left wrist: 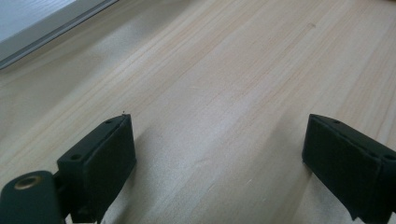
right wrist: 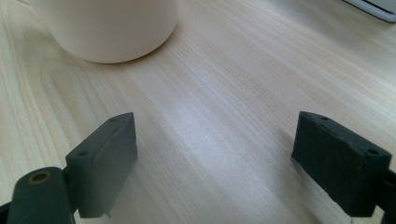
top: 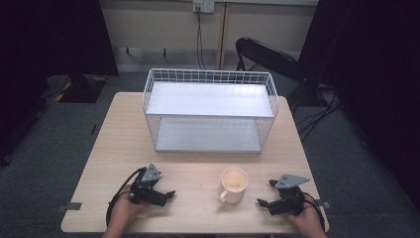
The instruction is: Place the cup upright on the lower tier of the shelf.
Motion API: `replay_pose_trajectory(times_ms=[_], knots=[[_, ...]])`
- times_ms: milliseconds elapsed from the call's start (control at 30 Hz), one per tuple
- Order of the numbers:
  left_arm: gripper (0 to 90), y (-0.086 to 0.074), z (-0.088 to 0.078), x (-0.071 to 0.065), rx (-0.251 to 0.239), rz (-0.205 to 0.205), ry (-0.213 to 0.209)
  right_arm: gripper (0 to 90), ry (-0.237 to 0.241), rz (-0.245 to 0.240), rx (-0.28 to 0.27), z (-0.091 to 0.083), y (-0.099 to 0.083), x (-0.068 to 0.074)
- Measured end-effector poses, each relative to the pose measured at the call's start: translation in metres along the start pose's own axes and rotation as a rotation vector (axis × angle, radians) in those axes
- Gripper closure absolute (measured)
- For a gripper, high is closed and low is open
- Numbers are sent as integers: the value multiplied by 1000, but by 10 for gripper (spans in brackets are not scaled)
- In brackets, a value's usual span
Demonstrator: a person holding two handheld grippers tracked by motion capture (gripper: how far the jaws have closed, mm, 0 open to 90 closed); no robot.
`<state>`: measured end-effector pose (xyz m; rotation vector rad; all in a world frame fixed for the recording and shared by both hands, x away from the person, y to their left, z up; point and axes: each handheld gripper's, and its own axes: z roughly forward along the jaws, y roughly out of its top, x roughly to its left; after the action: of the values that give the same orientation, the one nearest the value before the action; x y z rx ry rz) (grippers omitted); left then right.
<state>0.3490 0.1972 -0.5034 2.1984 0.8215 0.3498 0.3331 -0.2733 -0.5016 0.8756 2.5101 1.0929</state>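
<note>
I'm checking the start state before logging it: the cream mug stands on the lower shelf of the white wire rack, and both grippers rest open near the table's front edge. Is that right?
Not quite. The cream mug stands on the table in front of the white wire rack, between the left gripper and the right gripper, as the high view shows. The rest holds: both grippers are open near the front edge.

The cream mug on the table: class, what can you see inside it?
In the high view the mug stands upright, its open mouth showing a pale cream inside with nothing visible in it. Its rim hides part of the inner wall, and glare blurs the bottom.
</note>
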Motion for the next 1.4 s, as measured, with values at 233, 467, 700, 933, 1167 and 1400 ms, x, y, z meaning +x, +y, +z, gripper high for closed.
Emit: replay_pose_trajectory(times_ms=[233,467,700,933,1167,1400], knots=[[80,0,0,0,2,3,-3,129,-2,2,0,0,0,0],[80,0,-1,0,3,2,-4,136,-5,13,15,-2,1,1],[80,0,-1,0,3,2,-5,137,-14,33,30,-8,7,-1],[75,0,0,0,4,4,-6,145,14,13,18,-19,22,-1],[74,0,0,0,4,4,-6,144,17,-10,16,-26,38,-1],[65,0,0,0,8,7,-9,140,24,-12,11,-33,56,-4]])
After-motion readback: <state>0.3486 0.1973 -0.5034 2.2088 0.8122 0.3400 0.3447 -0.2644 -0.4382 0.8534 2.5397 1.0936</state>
